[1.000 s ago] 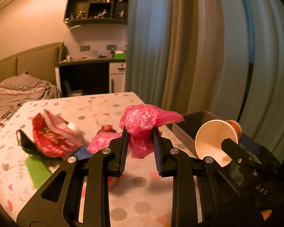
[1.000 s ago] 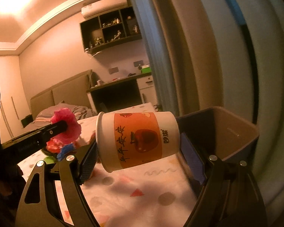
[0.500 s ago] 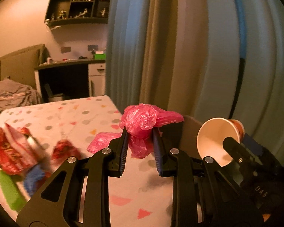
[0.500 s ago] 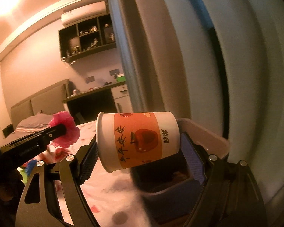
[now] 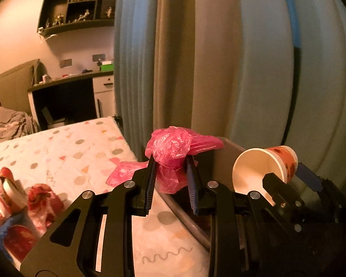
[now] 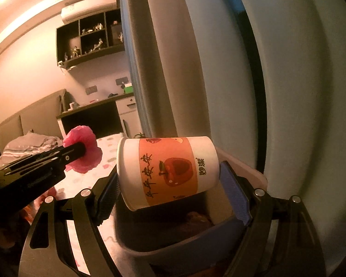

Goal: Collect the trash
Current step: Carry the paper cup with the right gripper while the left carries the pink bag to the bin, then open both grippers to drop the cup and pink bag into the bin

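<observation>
left gripper (image 5: 170,180): jaws narrow, pinching pink plastic bag (image 5: 173,147) | right gripper (image 6: 170,184): jaws wide, clamping paper cup (image 6: 168,170) sideways above bin (image 6: 173,242)

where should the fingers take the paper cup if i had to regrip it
Across the side wall of the paper cup, near its middle, coming from the side as the right gripper does now. It lies sideways, open mouth toward the left gripper, so both flanks are exposed. The thin wall probably dents, so squeeze lightly; the rolled rim looks stiffer.

Home bedroom: bed (image 5: 57,147), padded headboard (image 5: 11,85), desk (image 5: 69,92), curtains (image 5: 219,57), figurine shelf (image 5: 80,7).
</observation>
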`<act>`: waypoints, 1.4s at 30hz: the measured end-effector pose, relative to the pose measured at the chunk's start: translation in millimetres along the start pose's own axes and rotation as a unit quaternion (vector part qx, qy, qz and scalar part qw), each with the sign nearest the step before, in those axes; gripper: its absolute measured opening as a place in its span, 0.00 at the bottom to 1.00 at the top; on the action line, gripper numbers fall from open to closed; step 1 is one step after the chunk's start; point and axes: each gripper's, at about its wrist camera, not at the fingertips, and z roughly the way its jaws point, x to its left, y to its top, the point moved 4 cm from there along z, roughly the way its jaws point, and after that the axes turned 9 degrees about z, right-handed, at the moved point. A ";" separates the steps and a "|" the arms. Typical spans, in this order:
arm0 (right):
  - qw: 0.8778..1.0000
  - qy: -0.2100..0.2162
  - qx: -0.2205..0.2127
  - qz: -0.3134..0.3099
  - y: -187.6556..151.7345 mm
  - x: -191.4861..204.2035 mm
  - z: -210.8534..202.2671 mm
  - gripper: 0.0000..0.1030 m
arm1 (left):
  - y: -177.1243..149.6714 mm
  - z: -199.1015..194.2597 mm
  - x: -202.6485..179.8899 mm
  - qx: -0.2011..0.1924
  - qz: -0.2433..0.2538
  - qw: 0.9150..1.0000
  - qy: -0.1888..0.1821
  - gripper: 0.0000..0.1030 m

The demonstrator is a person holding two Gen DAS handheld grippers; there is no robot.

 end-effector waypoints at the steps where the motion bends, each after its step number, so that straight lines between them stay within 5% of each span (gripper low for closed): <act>1: 1.000 -0.002 0.002 -0.001 -0.8 -2.3 0.5 0.77 | 0.3 4.2 -0.7 0.002 -0.001 1.000 0.000 0.24; 26: 0.998 -0.033 0.037 -0.029 -16.7 -6.6 23.8 0.74 | -17.1 54.3 -26.2 0.039 0.000 0.998 -0.047 0.25; 42: 0.998 -0.049 0.037 -0.030 -20.2 -10.1 16.9 0.75 | -19.7 55.7 -28.7 0.042 0.002 0.998 -0.054 0.71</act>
